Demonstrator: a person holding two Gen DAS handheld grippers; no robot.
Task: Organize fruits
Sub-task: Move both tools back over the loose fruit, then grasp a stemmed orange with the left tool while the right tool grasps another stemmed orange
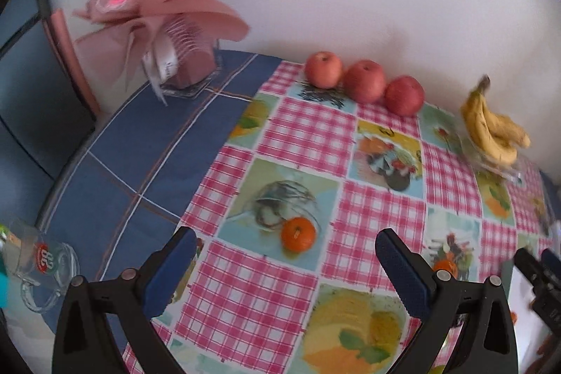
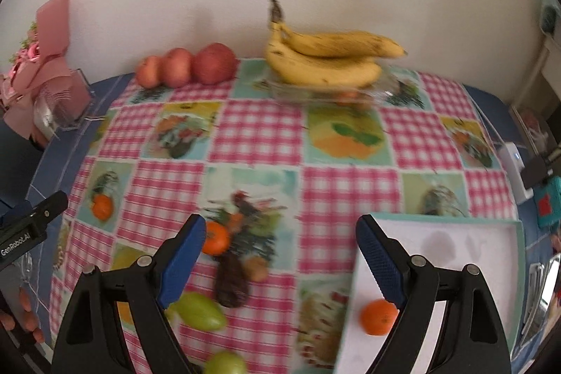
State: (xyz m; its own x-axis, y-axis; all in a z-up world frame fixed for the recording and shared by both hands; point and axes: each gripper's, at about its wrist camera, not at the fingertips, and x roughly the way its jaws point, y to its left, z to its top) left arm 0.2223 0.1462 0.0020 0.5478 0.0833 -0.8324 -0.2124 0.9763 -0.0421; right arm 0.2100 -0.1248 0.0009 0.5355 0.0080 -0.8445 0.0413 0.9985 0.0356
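White wall is seen behind, and below it a tabletop (image 2: 252, 128) spread with a pink-checked, fruit-printed cloth over a blue one. Largest of the task's things, a white tray (image 2: 452, 244) with a pale green rim is laid at the near right edge, and one orange (image 2: 379, 316) is already sitting in it. A bunch of bananas (image 2: 326, 62) is propped on a clear dish at the back, and three apples (image 2: 186, 65) are lined up touching one another against the wall. Nearer, a second orange (image 2: 214, 238) is seen just beside the right gripper's left finger, with a dark blurred fruit (image 2: 230, 283) next to it and two green fruits (image 2: 203, 311) at the bottom of the view. A third orange (image 1: 298, 233) lies loose on the cloth ahead of the left gripper.

That loose orange looks to be the step in hand for the left gripper (image 1: 285, 272). It would best be approached low and straight, the fingers lowered to either side of its widest part before being closed, since a round fruit is likely to roll if nudged off-centre.

Both grippers are held over the near edge of the tabletop, tilted down and forward. The left one's fingers are spread wide with nothing between them; the right gripper (image 2: 280, 258) is likewise spread and empty, over the tray's left rim.
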